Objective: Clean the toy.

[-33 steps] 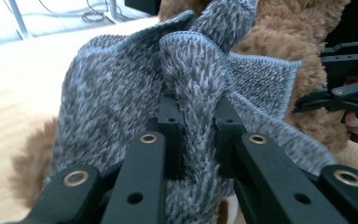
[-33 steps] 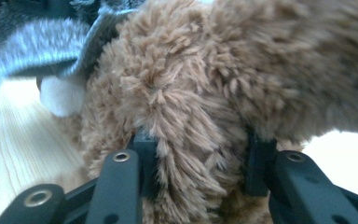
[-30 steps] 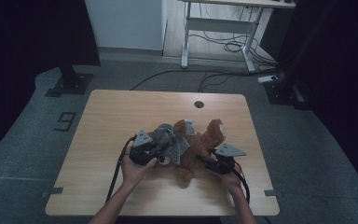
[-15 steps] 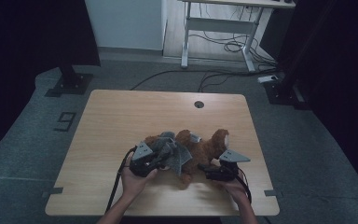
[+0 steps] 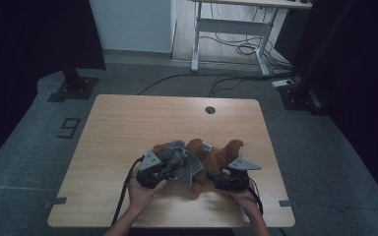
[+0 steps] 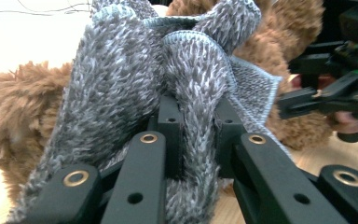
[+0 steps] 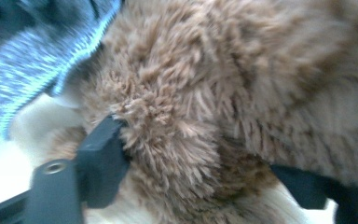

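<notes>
high view: above, looking forward-down | gripper views: close on brown plush toy (image 5: 221,156) | shared: toy, grey cloth (image 6: 135,79)

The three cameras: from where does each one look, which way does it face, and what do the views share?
High view: above the person's side, facing forward and down on the table; forearms, left gripper and right gripper show.
Left gripper view: on the left gripper, looking along jaws shut on the grey cloth; the other hand's gripper shows farther off.
Right gripper view: on the right gripper, jaws around the brown plush toy.
Shared: all three show cloth and toy.
</notes>
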A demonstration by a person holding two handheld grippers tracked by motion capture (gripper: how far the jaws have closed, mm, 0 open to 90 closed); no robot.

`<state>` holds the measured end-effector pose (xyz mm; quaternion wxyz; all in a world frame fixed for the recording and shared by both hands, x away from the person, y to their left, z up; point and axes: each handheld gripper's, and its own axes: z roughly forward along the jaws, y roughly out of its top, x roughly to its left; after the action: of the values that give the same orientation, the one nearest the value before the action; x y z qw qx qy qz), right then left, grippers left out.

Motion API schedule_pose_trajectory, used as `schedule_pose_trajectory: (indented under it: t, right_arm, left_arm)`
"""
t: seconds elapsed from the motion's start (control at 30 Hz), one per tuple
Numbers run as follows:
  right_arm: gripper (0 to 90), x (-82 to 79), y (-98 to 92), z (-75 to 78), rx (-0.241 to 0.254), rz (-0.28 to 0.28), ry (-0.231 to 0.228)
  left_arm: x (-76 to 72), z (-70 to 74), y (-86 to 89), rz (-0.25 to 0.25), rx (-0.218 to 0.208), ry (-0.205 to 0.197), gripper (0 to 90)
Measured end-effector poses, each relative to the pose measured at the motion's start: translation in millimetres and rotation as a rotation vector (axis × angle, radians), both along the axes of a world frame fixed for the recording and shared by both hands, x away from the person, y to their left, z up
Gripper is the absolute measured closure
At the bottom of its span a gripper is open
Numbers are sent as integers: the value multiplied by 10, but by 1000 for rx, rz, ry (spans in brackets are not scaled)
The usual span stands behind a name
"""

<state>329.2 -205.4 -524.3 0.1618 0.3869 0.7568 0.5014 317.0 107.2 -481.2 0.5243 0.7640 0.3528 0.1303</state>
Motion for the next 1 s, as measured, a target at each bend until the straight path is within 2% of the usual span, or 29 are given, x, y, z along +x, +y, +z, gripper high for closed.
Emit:
schedule_pose_trajectory:
  t: [0.07,0.13,0.23,0.33,0.47,0.57,0.67,0.73,0.83,1.0]
  right_arm:
    - [383,-8,-3,-18,-15,-10,-11]
    - [445,-19,-21,-32,-18,-18,-14]
    - [467,-22,-21,-35,-22,-17,-20]
    - [489,-21,-17,-41,-27,-17,-27]
    - [508,-19,-24,-63,-16,-21,-34]
    - [518,-29,-25,-70,-17,-17,-38]
    - [527,-43,-24,-82,-21,-20,-49]
    - [530,-45,-22,-84,-23,-19,-50]
    - [543,-45,-27,-98,-34,-23,-51]
    - [559,-51,-39,-106,-28,-15,-55]
  left_arm:
    - [-7,61,0,-11,-11,10,773]
    - [-33,151,-29,-27,-12,1,772]
    - [-83,318,-138,-63,-19,-28,772]
    - [-92,472,-339,-112,-27,-46,770]
    - [-4,575,-729,-170,11,-49,769]
    - [129,533,-1009,-185,62,-29,767]
    - [273,393,-1218,-184,116,17,764]
    - [321,291,-1304,-179,151,28,764]
    - [321,230,-1310,-169,156,19,768]
    - [273,264,-1186,-143,171,-11,770]
